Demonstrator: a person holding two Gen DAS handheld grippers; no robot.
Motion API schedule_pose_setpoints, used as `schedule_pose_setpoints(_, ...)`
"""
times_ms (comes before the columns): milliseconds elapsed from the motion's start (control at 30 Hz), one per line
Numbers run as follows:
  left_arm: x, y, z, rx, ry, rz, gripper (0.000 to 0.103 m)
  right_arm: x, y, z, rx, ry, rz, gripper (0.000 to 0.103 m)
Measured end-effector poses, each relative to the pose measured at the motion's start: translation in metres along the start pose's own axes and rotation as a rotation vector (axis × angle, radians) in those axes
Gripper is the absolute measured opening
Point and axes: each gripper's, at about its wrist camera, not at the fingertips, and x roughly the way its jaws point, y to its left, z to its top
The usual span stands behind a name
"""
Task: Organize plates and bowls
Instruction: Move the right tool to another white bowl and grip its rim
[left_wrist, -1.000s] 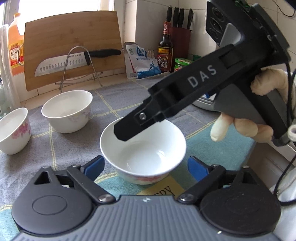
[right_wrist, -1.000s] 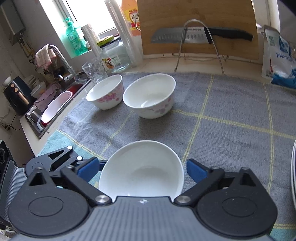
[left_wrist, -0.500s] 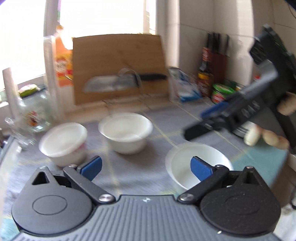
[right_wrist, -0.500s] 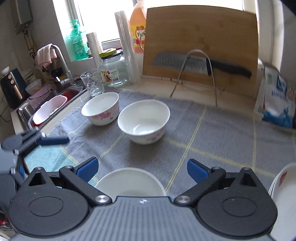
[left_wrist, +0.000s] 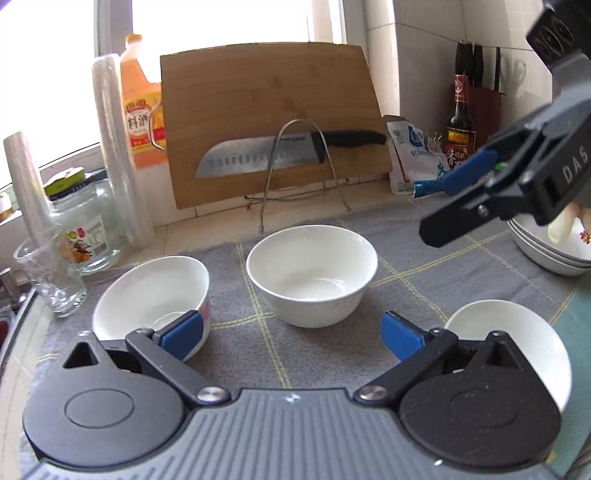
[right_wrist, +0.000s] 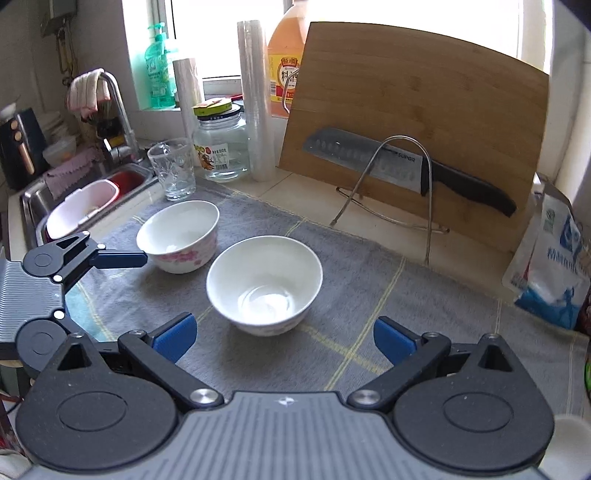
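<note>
Left hand-held gripper, right hand-held gripper: both spread, empty.

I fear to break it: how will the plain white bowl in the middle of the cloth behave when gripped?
The middle bowl looks like glazed ceramic, so probably rigid, smooth and slippery between pads. Its narrow foot and wide rim suggest it may tip if pushed high. Likely breakable if dropped.

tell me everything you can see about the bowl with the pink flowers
The pink-flower bowl is a small, deep, glossy white bowl, ceramic by the look, with pink blossoms printed around its lower outer wall. It stands upright and empty on the grey checked cloth, near the drinking glass and left of the plain white bowl, not touching it. Neither claw touches it.
</note>
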Motion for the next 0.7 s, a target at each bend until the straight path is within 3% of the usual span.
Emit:
schedule_pose_setpoints(533,0.051,-0.004,0.008,0.023,0.067,-0.057,0.099,0.058,-0.006,0.024,-0.052,0.093,0.076,0.103)
schedule_pose_setpoints(700,0.058,-0.004,0.011,0.025,0.065,-0.074,0.095,0.076,-0.012,0.030,-0.036,0.119,0.102,0.098)
